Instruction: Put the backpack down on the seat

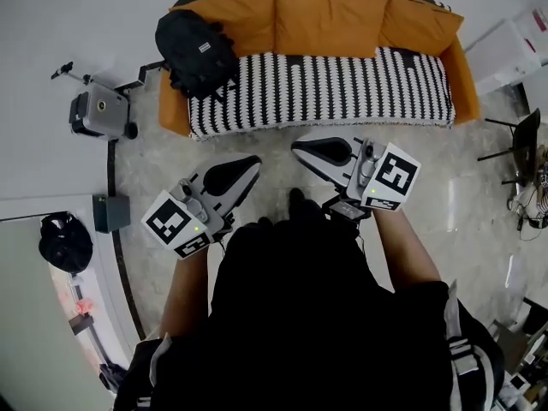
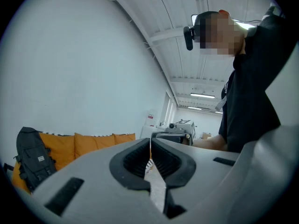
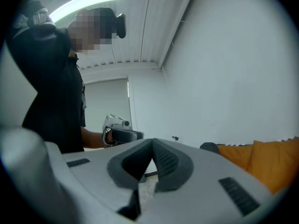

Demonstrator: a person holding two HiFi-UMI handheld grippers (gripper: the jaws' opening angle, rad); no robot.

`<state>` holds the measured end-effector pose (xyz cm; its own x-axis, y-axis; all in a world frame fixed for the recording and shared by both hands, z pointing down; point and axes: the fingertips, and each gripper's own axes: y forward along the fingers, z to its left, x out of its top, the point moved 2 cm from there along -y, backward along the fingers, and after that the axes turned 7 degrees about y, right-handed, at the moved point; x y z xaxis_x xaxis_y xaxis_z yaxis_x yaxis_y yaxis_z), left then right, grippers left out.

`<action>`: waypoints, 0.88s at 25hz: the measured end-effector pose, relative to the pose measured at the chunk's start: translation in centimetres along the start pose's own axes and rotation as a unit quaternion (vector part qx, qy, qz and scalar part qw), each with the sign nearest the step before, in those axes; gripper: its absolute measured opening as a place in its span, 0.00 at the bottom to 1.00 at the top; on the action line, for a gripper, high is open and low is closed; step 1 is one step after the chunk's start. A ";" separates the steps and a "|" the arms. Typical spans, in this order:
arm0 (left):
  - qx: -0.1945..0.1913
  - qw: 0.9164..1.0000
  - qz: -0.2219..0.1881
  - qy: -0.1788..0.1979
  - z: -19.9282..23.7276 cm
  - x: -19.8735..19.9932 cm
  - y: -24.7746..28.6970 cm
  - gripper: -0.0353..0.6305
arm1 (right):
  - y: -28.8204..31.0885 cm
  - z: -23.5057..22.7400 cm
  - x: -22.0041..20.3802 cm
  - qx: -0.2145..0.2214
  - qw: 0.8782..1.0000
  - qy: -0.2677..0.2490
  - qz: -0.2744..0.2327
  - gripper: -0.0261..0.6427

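Our black shirt (image 1: 300, 315) is closest to the camera. In front of it we hold the left gripper (image 1: 253, 161) and right gripper (image 1: 296, 149), both claws pressed together with nothing pinched. The backpack (image 1: 197, 54) sits upright in the left back corner of the sofa (image 1: 342, 88) seat; we can't see its contents.

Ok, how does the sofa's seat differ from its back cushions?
The seat wears a black-and-white patterned cover; the back cushions are plain orange. The seat lies flat and bears the backpack at its left end; the back cushions stand upright behind it. Both belong to one sofa.
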<state>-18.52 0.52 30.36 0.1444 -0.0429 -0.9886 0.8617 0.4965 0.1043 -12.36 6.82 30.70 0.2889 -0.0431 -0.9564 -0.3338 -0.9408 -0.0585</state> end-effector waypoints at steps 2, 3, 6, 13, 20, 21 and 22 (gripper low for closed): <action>-0.004 1.000 -0.001 0.003 -0.2 0.0 -0.7 0.10 | 0.0 0.9 -0.2 -0.010 1.000 0.002 0.003 0.08; -0.005 1.000 -0.004 0.006 -0.4 0.2 -1.3 0.10 | 0.1 1.5 -0.2 -0.012 1.000 0.003 0.003 0.08; -0.002 1.000 -0.015 0.010 -0.9 0.6 -3.7 0.10 | 1.4 3.5 -0.4 -0.014 1.000 0.004 0.010 0.08; 0.014 1.000 -0.022 -0.014 -2.3 -2.2 -10.9 0.10 | 6.1 9.0 -2.2 0.007 0.999 -0.010 0.035 0.08; 0.000 0.999 -0.036 -0.032 -5.0 -4.4 -14.1 0.10 | 8.9 13.7 -6.3 0.035 0.995 -0.003 0.092 0.08; -0.005 0.999 -0.038 -0.034 -5.3 -4.5 -14.5 0.10 | 9.4 14.1 -6.5 0.038 0.995 -0.003 0.096 0.08; -0.009 0.998 -0.040 -0.037 -5.5 -4.6 -14.8 0.10 | 9.9 14.4 -6.7 0.040 0.994 -0.003 0.098 0.08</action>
<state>-34.62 -1.91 32.79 0.1121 -0.1464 -0.9829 0.8632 0.5044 0.0233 -30.52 2.68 32.38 0.2058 -0.2215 -0.9532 -0.4539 -0.8845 0.1076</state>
